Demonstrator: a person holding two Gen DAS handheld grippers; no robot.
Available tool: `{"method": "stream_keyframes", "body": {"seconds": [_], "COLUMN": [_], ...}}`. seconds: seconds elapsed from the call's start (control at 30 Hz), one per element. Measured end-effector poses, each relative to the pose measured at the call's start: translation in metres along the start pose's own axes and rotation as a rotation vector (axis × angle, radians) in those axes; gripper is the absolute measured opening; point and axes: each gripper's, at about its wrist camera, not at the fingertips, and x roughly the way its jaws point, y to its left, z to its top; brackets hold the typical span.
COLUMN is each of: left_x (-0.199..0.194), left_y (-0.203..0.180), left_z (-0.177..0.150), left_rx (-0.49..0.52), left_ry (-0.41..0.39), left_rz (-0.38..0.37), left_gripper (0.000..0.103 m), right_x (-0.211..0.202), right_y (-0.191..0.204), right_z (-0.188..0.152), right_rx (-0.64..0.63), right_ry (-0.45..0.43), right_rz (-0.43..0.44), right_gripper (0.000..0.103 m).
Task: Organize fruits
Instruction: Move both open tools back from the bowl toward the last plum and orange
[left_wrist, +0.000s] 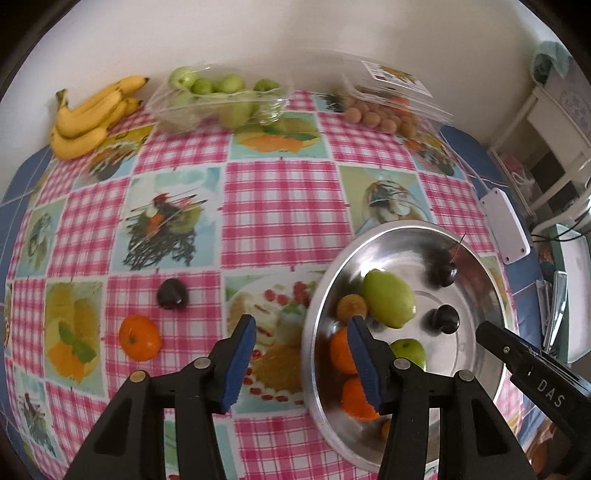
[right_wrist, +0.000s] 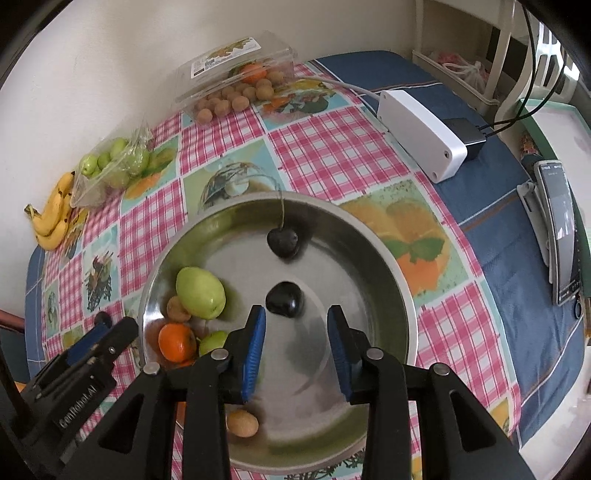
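A steel bowl (left_wrist: 476, 343) (right_wrist: 351, 266) holds a large green fruit (left_wrist: 388, 299) (right_wrist: 199, 291), two dark cherries (right_wrist: 284, 298) (right_wrist: 282, 240), oranges (left_wrist: 341, 350) and small brown and green fruits. My right gripper (right_wrist: 296, 311) stands open over the bowl, and the nearer cherry lies just past its fingertips, untouched. My left gripper (left_wrist: 300, 319) is open and empty above the bowl's left rim. Left of it on the cloth lie a dark cherry (left_wrist: 171, 293) and a tangerine (left_wrist: 140, 336).
Bananas (left_wrist: 88, 114) lie at the back left by the wall. Beside them stand a clear box of green fruits (left_wrist: 218, 99) and another of brown longans (left_wrist: 384, 107). A white power strip (right_wrist: 421, 134) and a phone (right_wrist: 561, 229) lie right of the bowl.
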Motion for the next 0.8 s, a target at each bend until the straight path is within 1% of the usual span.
{"method": "stream_keyframes", "body": {"seconds": [0.23, 0.43, 0.5, 0.53, 0.57, 0.63, 0.7, 0.73, 0.8], "left_x": [-0.002, -0.001, 0.000, 0.001, 0.002, 0.004, 0.007, 0.008, 0.010], "left_y": [0.015, 0.018, 0.020, 0.020, 0.021, 0.023, 0.024, 0.025, 0.027], "left_z": [-0.007, -0.006, -0.006, -0.006, -0.006, -0.006, -0.007, -0.007, -0.008], "left_rx": [-0.043, -0.050, -0.056, -0.059, -0.063, -0.068, -0.075, -0.077, -0.083], "left_ry": [0.016, 0.020, 0.026, 0.029, 0.034, 0.042, 0.051, 0.054, 0.063], "left_rz": [0.009, 0.012, 0.014, 0.018, 0.024, 0.035, 0.045, 0.048, 0.061], "left_gripper": [0.055, 0.055, 0.059, 0.064, 0.065, 0.067, 0.073, 0.075, 0.075], "right_x": [0.000, 0.002, 0.003, 0.005, 0.006, 0.008, 0.011, 0.013, 0.016], "right_y": [0.006, 0.009, 0.009, 0.010, 0.010, 0.012, 0.014, 0.015, 0.016], "right_z": [-0.008, -0.009, -0.009, -0.009, -0.009, -0.009, -0.008, -0.008, -0.008], "right_rx": [-0.009, -0.021, -0.022, -0.023, -0.025, -0.032, -0.037, -0.040, -0.044], "right_ry": [0.013, 0.017, 0.021, 0.025, 0.030, 0.037, 0.041, 0.044, 0.051], "right_rz": [-0.005, -0.004, -0.005, -0.011, -0.019, -0.028, -0.031, -0.033, -0.038], "right_gripper": [0.035, 0.035, 0.035, 0.036, 0.036, 0.046, 0.052, 0.055, 0.057]}}
